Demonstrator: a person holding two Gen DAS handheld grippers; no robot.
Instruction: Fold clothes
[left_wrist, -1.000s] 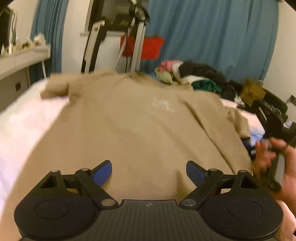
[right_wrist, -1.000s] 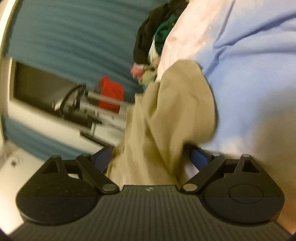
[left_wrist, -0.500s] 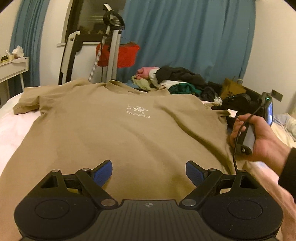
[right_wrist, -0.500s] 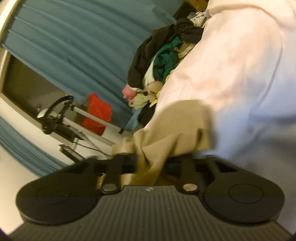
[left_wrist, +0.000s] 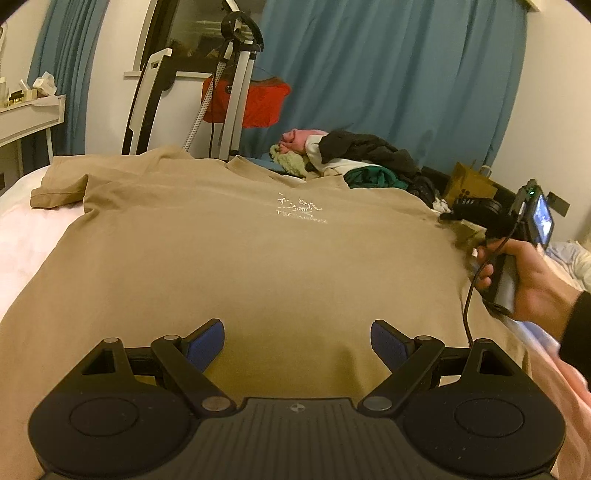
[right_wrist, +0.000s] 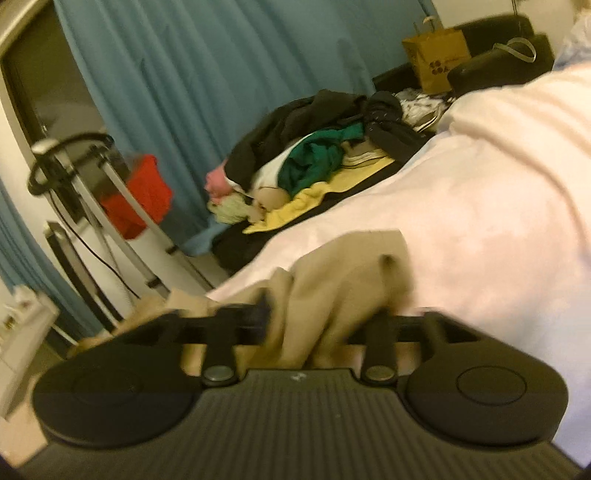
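On the pale bedsheet (left_wrist: 22, 229), soft tan T-shirt (left_wrist: 258, 266) lies flat; left claw (left_wrist: 297, 341) wide, right claw (right_wrist: 321, 325) pinching its bunched sleeve.

One tan T-shirt (left_wrist: 258, 258) is lying on one bed (right_wrist: 498, 206); two grippers, one clothes heap (left_wrist: 354, 158) and one paper bag (left_wrist: 469, 182) are showing.

A bedroom in a home. Bed (left_wrist: 22, 221) with pale pink bedding taking up most of the view, a tan T-shirt (left_wrist: 240, 266) spread flat across it. Heap of unfolded clothes (right_wrist: 325, 155) piled at the far side. Long teal curtains (left_wrist: 388, 85) covering the wall behind. Garment steamer stand (left_wrist: 236, 74) near a dark window, a red item (left_wrist: 258, 103) beside it. White shelf (left_wrist: 26, 114) with small toiletries at left. Brown paper bag (right_wrist: 436, 62) on the floor.
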